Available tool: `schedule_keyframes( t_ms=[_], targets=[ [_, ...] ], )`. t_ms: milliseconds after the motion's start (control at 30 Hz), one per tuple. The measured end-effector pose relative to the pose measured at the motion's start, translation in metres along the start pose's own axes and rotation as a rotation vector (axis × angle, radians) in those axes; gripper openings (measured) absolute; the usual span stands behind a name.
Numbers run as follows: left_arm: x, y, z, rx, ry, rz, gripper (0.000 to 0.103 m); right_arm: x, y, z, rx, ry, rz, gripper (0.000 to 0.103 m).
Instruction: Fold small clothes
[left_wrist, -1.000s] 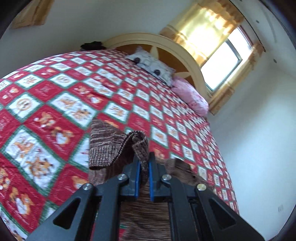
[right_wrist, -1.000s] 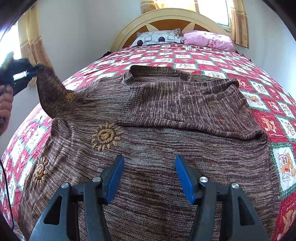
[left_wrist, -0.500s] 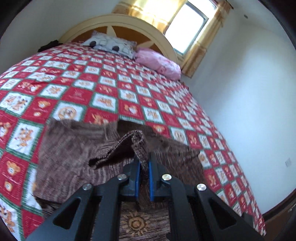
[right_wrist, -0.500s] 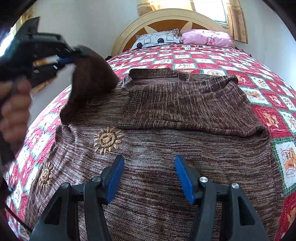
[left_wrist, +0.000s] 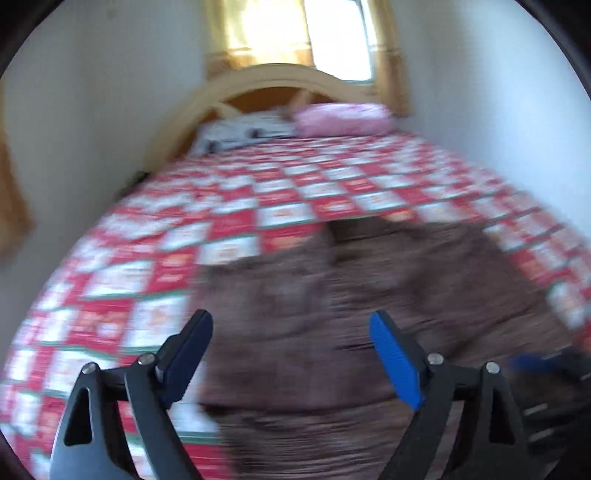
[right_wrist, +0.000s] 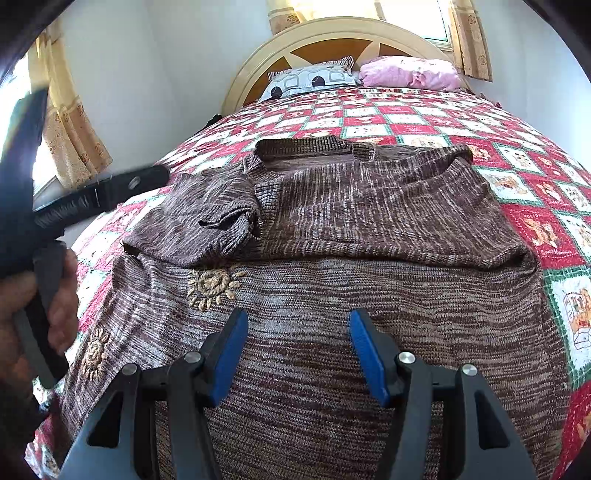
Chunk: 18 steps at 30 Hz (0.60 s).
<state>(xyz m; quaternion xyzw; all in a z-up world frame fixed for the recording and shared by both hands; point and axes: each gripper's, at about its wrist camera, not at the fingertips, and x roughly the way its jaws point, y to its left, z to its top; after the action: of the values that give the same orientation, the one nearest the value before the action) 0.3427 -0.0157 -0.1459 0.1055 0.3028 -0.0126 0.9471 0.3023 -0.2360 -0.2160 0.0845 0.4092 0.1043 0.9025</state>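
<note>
A brown knitted sweater (right_wrist: 369, 229) with embroidered suns lies flat on the red patchwork quilt (right_wrist: 535, 229). Its right sleeve is folded across the chest. The left sleeve (right_wrist: 207, 218) lies loosely folded inward, its cuff near the chest. My left gripper (left_wrist: 291, 332) hovers over the sweater (left_wrist: 369, 295) in a blurred view, its jaws opening wide with nothing between them. The right wrist view shows the left gripper (right_wrist: 147, 179) at the left edge, held by a hand (right_wrist: 37, 314), just clear of the sleeve. My right gripper (right_wrist: 295, 343) stands open above the sweater's lower body, holding nothing.
A grey patterned pillow (right_wrist: 310, 79) and a pink pillow (right_wrist: 410, 74) lie against the curved wooden headboard (right_wrist: 332, 40). Yellow curtains (right_wrist: 74, 140) hang by the left wall. The quilt falls away at the bed's left and right edges.
The left gripper carried the left sleeve from the bed's left side over onto the sweater, then opened and let it go. The right gripper stayed where it was, open.
</note>
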Motion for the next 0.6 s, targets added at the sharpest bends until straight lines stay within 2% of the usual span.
schedule_keyframes(
  t_ms=[67, 100, 167, 267, 333, 433, 500, 600],
  targets=[
    [0.013, 0.025, -0.010, 0.003, 0.034, 0.176, 0.089, 0.000, 0.000, 0.000, -0.001, 0.001, -0.003, 0.059],
    [0.022, 0.044, -0.017, -0.041, 0.075, 0.229, 0.089, 0.000, 0.000, 0.000, -0.002, 0.002, -0.004, 0.059],
    [0.037, 0.063, -0.028, -0.099, 0.148, 0.221, 0.089, 0.000, 0.001, 0.000, -0.007, 0.004, -0.011, 0.059],
    [0.055, 0.074, -0.048, -0.151, 0.242, 0.162, 0.090, -0.003, 0.005, 0.001, -0.010, -0.002, -0.030, 0.059],
    [0.049, 0.073, -0.048, -0.164, 0.219, 0.153, 0.094, -0.005, 0.008, 0.007, -0.009, 0.026, -0.049, 0.059],
    [0.051, 0.072, -0.050, -0.174, 0.225, 0.156, 0.096, -0.011, 0.028, 0.026, -0.056, 0.049, -0.083, 0.059],
    [0.053, 0.076, -0.052, -0.207, 0.233, 0.140, 0.100, -0.008, 0.049, 0.042, -0.132, 0.051, -0.073, 0.059],
    [0.056, 0.083, -0.051, -0.261, 0.243, 0.097, 0.101, 0.012, 0.077, 0.063, -0.258, 0.030, -0.131, 0.059]
  ],
)
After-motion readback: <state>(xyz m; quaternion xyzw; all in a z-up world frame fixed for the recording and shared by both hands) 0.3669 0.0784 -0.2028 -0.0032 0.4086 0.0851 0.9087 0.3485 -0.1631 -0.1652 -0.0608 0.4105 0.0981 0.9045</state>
